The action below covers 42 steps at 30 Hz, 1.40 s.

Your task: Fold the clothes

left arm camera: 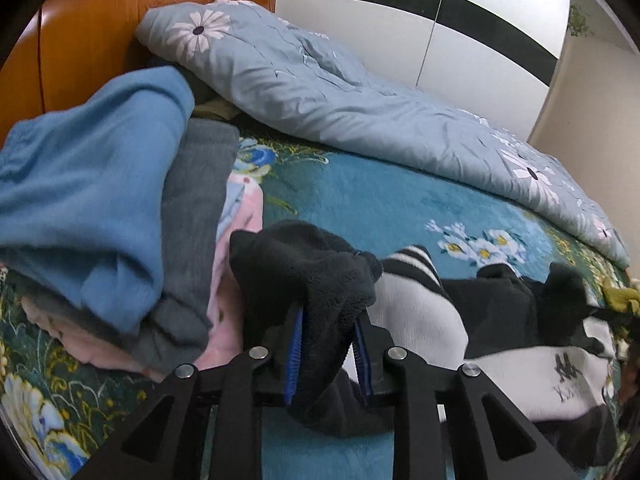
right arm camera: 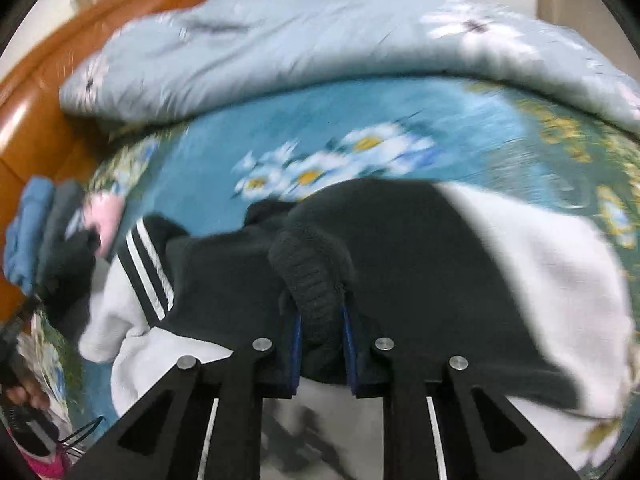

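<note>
Several folded garments [left arm camera: 120, 184] already sit stacked on the bed — the black-and-white fleece top [right arm camera: 400, 240] remains unfolded, left gripper [left arm camera: 326, 344] and right gripper [right arm camera: 322, 344] each pinching its dark fabric.

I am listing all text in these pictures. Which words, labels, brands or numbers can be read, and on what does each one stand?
None can be read for certain.
White panel of the black and white garment: a dark logo mark with a line of script below it, too blurred and distorted to read.
Same print in the right wrist view: only dark smears, unreadable.
No text shows on the quilt, the folded pile or the wardrobe.
</note>
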Tool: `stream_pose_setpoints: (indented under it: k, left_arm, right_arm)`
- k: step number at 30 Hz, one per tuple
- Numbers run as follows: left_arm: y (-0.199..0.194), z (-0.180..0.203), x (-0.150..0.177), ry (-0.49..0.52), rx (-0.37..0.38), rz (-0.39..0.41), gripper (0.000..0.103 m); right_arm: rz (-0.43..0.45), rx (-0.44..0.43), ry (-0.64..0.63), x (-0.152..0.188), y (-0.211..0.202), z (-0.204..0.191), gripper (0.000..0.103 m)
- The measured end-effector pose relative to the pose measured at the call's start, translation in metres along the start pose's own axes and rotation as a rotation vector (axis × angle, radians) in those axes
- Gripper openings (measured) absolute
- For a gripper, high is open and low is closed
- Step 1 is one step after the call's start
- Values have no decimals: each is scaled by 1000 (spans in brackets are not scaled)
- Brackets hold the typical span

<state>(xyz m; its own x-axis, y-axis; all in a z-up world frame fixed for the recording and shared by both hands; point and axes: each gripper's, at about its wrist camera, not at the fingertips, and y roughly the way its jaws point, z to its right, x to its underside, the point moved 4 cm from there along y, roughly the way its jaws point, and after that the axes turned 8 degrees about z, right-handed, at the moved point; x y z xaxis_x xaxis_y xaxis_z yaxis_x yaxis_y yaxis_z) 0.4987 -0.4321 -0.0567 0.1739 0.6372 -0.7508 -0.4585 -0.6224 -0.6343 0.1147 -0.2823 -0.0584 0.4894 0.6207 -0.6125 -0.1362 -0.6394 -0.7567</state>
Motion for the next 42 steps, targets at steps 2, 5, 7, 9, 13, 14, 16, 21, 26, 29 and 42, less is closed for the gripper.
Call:
stream_pose_setpoints:
  k: [2, 5, 7, 9, 13, 14, 16, 21, 26, 29, 42]
  left_arm:
    - [-3, -1, 5, 3, 10, -10, 29]
    - [-12, 3, 11, 27, 35, -12, 38]
    - [-19, 10, 14, 61, 59, -9, 43]
    - [-26, 18, 16, 95, 76, -10, 51]
    - [-35, 34, 15, 137, 111, -5, 54]
    - [-34, 38, 13, 144, 117, -6, 55]
    - [-28, 46, 9, 151, 132, -18, 56]
    - [5, 70, -9, 153, 244, -95, 57]
    - [58, 81, -26, 208, 239, -190, 60]
    - [98, 90, -32, 273, 198, -224, 60]
    - [172, 107, -17, 264, 333, -426, 60]
  right_arm:
    - [53, 58, 7, -5, -33, 30, 17]
    - [142, 196, 44, -8, -94, 92, 17]
    - [193, 331, 77, -5, -139, 143, 17]
    - [223, 465, 114, 2, -175, 190, 17]
    - [222, 682, 193, 25, -219, 266, 17]
    - [206, 711, 217, 33, -222, 281, 17]
    - [166, 700, 283, 51, -218, 301, 18]
    - [152, 658, 319, 71, -212, 308, 24]
    - [240, 673, 227, 56, -240, 275, 34]
    - [227, 531, 90, 33, -214, 232, 49]
    - [-127, 91, -319, 5, 29, 98, 50]
